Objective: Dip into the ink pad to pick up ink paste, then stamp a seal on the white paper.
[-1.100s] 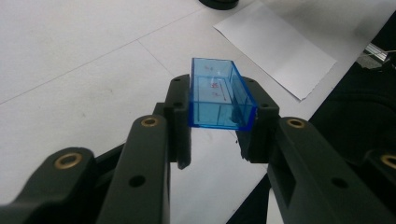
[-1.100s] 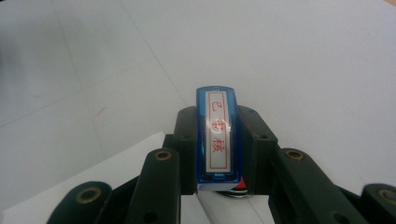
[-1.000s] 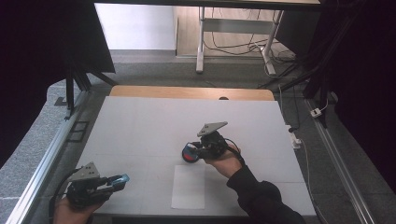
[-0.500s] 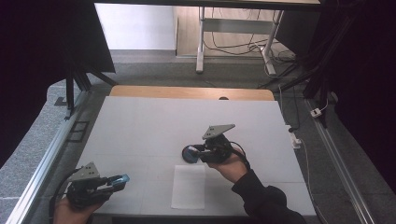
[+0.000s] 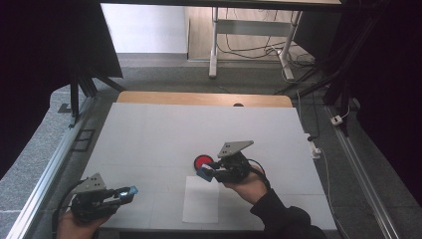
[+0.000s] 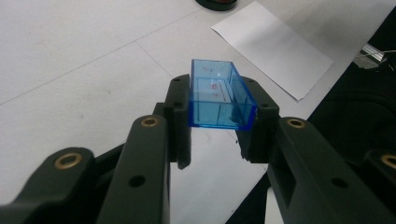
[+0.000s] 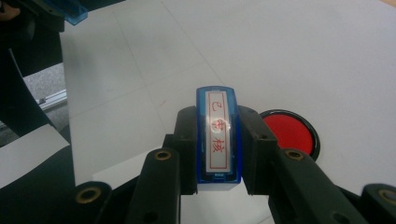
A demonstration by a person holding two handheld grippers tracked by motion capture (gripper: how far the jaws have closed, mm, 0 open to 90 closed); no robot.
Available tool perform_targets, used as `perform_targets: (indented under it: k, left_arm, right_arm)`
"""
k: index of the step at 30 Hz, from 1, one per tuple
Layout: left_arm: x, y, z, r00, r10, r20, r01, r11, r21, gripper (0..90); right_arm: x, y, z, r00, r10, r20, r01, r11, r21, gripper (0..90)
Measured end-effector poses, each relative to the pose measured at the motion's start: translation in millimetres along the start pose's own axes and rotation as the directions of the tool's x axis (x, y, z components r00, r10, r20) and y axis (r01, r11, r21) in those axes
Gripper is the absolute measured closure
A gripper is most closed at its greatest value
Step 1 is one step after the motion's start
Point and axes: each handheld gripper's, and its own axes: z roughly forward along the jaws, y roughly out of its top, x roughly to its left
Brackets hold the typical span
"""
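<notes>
My left gripper [image 5: 128,191] hovers near the table's front left corner, shut on a clear blue cap [image 6: 219,95] held across its jaws. Right of centre, my right gripper [image 5: 205,173] is shut on a blue stamp [image 7: 218,135] with a white label printed in red characters. The stamp [image 5: 203,172] hangs just in front of a round red ink pad [image 5: 203,161] in a black case, also seen beside the jaws [image 7: 289,133]. A white sheet of paper [image 5: 200,199] lies on the mat right below the stamp.
The white mat [image 5: 164,134] covers the table, with a wooden strip [image 5: 199,98] along its far edge. Metal rails [image 5: 50,164] run down both sides. A desk frame and cables [image 5: 249,45] stand on the floor beyond.
My right gripper has drawn back from over the ink pad towards the near edge, lifting slightly, so the red pad now shows in full. The left gripper has stayed put.
</notes>
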Motion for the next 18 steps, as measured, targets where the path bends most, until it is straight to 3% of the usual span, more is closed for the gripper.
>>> perform_targets:
  k: [18]
  left_arm:
    - [0.1,0.1,0.0,1.0,0.003,0.002,-0.003,1.0,0.0,67.4]
  right_arm:
    - [13.9,-11.0,-2.3,0.9997,-0.01,-0.023,0.01,1.0,0.02,70.9]
